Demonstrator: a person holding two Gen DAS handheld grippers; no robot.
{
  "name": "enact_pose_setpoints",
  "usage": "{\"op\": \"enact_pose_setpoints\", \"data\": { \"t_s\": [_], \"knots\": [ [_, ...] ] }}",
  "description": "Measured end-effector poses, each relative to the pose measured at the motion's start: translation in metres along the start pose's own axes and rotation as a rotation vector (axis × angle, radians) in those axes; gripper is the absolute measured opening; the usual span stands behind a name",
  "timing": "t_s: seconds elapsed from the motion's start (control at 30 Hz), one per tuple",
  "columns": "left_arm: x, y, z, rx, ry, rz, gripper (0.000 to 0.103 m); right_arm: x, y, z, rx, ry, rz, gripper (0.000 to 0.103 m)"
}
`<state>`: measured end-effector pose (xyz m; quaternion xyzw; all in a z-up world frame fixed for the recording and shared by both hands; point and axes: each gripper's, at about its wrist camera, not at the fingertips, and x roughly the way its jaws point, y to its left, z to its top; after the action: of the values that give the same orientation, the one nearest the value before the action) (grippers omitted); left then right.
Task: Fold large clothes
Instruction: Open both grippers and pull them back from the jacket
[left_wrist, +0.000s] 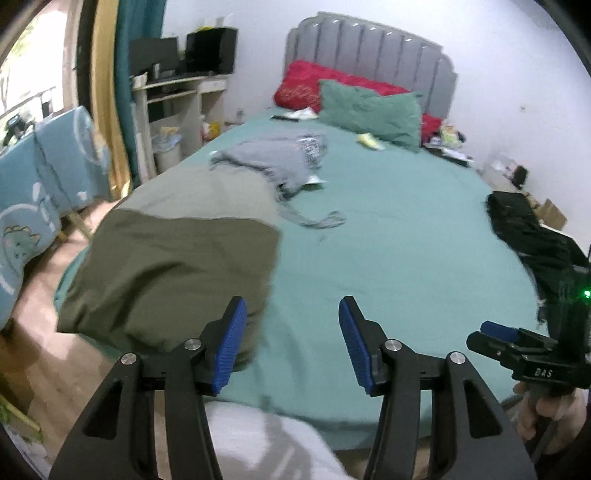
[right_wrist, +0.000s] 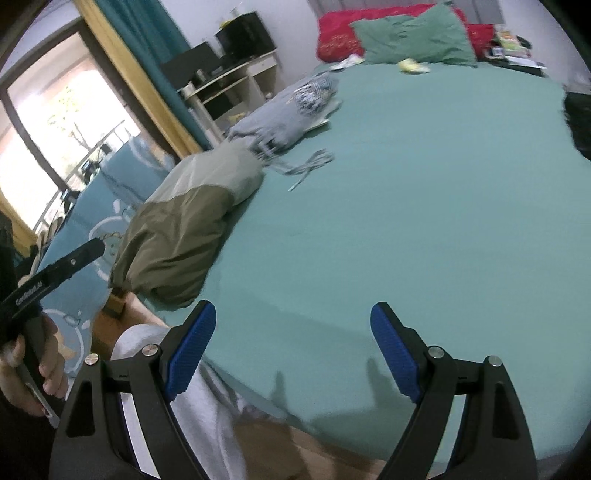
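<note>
A folded olive and pale green garment (left_wrist: 173, 266) lies at the near left corner of the bed; it also shows in the right wrist view (right_wrist: 177, 240). A crumpled grey-blue garment (left_wrist: 273, 162) with loose straps lies behind it, also in the right wrist view (right_wrist: 284, 118). A black garment (left_wrist: 532, 236) lies at the bed's right edge. My left gripper (left_wrist: 291, 343) is open and empty just right of the olive garment. My right gripper (right_wrist: 291, 343) is open and empty above the bare teal sheet (right_wrist: 406, 221).
A green pillow (left_wrist: 369, 110) and red pillow (left_wrist: 299, 85) lie by the grey headboard (left_wrist: 369, 48). A desk with black boxes (left_wrist: 184, 74) stands left of the bed. A blue patterned cloth (left_wrist: 40, 177) hangs on a rack at left.
</note>
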<state>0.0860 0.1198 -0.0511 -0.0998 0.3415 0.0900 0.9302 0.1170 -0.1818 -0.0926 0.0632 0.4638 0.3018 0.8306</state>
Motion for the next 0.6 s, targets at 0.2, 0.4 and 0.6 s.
{"op": "enact_pose_setpoints", "data": {
  "t_s": [0.2, 0.4, 0.6],
  "knots": [
    [-0.016, -0.045, 0.001, 0.027, -0.06, -0.057, 0.064, -0.052, -0.045, 0.003, 0.034, -0.09, -0.088, 0.086],
    [-0.037, -0.084, 0.005, 0.092, -0.114, -0.045, 0.074, -0.113, -0.079, 0.006, 0.067, -0.199, -0.173, 0.09],
    [-0.067, -0.118, 0.017, 0.14, -0.16, -0.062, 0.076, -0.178, -0.096, 0.008, 0.068, -0.309, -0.261, 0.092]
  ]
}}
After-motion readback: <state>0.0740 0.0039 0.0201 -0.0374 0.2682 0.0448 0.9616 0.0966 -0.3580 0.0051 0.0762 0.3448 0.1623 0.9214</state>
